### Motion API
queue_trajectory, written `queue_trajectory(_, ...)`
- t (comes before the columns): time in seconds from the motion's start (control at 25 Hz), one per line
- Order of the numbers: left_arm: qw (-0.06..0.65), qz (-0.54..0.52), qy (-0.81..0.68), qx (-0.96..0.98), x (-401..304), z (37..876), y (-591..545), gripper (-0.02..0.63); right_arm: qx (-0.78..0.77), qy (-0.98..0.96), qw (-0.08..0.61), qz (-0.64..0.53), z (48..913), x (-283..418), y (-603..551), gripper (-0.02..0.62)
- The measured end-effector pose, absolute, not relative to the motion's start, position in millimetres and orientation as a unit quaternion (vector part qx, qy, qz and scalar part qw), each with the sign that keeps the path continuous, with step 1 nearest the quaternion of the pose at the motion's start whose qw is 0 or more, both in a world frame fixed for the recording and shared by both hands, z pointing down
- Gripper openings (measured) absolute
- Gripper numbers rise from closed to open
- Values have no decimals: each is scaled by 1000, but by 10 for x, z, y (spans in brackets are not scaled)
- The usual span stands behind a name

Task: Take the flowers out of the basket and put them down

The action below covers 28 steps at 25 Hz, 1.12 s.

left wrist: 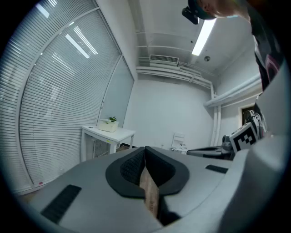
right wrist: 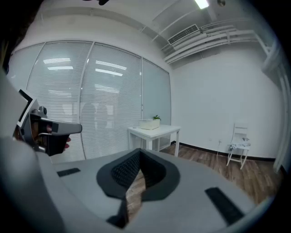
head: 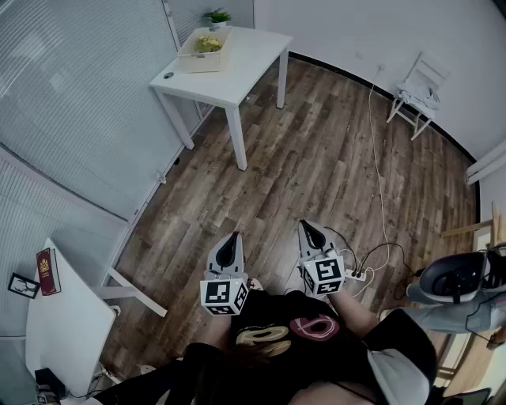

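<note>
The left claw [head: 232, 238] and right claw [head: 309, 226] are pressed together, empty. The basket [head: 203, 62] with flowers [head: 209, 43] stands on the bench [head: 247, 65], far ahead and leftward, so the left claw seems nearer.

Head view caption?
Left grey gripper, right grey gripper, shut, empty, above brown wood floor; cream flower basket on distant white table.

On the far table [head: 237, 63], beside the glass wall, a basket [head: 204, 54] with flowers [head: 208, 43] in it; just behind the basket, a potted plant [head: 217, 16]; far right, well apart, a chair [head: 417, 91]; near left, a second table [head: 67, 324] with a book [head: 47, 271] on it; nearest, left gripper [head: 234, 237] beside right gripper [head: 305, 226], both well apart from the basket.
</note>
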<state>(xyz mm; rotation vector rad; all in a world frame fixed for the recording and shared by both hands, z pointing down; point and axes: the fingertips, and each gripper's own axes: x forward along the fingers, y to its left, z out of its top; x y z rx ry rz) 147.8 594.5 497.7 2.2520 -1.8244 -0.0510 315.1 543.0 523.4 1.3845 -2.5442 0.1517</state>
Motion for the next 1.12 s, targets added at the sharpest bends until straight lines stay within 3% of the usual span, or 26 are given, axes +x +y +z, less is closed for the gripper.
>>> queue_trajectory(0.48,112,-24,-618,778,1030,4957,5762,18,501,-858,90,68,5208,2849,5262,9)
queue_trajectory(1.12,120,-17,-646,753,750,5150,5400,18,477,-869,105,84,5435,2680,4819,11)
